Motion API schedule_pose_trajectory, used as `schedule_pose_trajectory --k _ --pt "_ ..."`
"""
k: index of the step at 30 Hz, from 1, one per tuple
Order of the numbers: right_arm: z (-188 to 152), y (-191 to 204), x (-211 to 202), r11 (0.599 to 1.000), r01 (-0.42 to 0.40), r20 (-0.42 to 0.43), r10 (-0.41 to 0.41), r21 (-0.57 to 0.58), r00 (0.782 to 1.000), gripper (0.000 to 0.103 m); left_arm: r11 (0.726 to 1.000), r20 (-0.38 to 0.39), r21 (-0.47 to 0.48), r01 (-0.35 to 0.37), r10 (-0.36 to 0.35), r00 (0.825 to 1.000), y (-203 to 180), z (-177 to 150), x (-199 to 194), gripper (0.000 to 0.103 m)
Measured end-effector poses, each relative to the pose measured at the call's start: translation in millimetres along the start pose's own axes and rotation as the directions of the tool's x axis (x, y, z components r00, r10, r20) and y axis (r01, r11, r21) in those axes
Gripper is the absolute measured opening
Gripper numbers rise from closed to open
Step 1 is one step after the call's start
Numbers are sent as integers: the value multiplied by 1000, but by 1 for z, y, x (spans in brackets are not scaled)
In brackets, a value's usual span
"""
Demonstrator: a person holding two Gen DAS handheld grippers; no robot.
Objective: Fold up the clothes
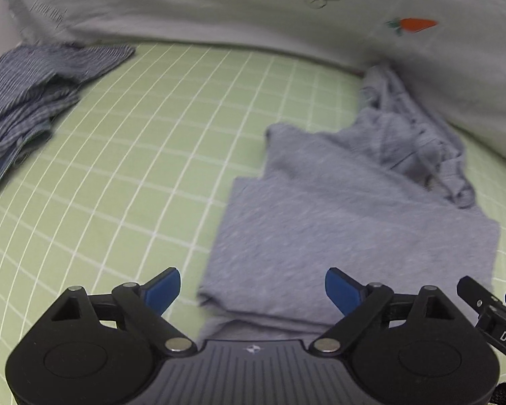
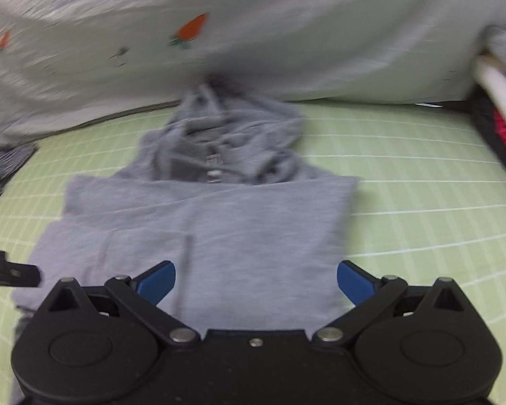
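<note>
striped garment (image 1: 27, 98) cut off at left edge; backdrop blurred.

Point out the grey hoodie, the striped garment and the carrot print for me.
grey hoodie (image 2: 199, 233): right wrist view, on the flat folded body panel.
striped garment (image 1: 27, 101): left wrist view, on the middle of the crumpled pile.
carrot print (image 1: 416, 24): left wrist view, on the orange body of the carrot.

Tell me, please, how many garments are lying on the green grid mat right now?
2: a grey hoodie partly folded in front of both open grippers, and a crumpled blue striped garment at the mat's far left edge. Others may lie out of view.
</note>
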State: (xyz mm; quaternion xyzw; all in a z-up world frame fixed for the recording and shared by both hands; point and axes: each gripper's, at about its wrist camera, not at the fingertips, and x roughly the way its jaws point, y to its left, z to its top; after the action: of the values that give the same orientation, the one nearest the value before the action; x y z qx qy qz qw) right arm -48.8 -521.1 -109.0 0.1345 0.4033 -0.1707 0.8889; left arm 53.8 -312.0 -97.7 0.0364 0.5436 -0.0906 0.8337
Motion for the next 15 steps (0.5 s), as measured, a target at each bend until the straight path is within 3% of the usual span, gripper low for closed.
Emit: schedule_pose_trajectory --k 4,6,10,13,15 --pt "3 31 16 998 -49 -81 46 -35 996 101 1000 -55 -12 -6 5 998 12 -5 16 93" --pt "3 41 21 996 -76 -102 71 -45 992 84 1000 -73 -20 8 -10 997 16 -6 23 93" --pt "0 54 28 990 -121 -125 112 -72 986 70 1000 -95 -13 19 -20 995 17 -5 34 99" --pt "0 55 29 986 -136 -122 124 -100 985 45 1000 -103 -10 24 -25 994 17 -4 39 102" --pt "2 56 28 982 -141 -117 127 -125 985 21 1000 -109 -9 27 -28 994 17 -3 42 103"
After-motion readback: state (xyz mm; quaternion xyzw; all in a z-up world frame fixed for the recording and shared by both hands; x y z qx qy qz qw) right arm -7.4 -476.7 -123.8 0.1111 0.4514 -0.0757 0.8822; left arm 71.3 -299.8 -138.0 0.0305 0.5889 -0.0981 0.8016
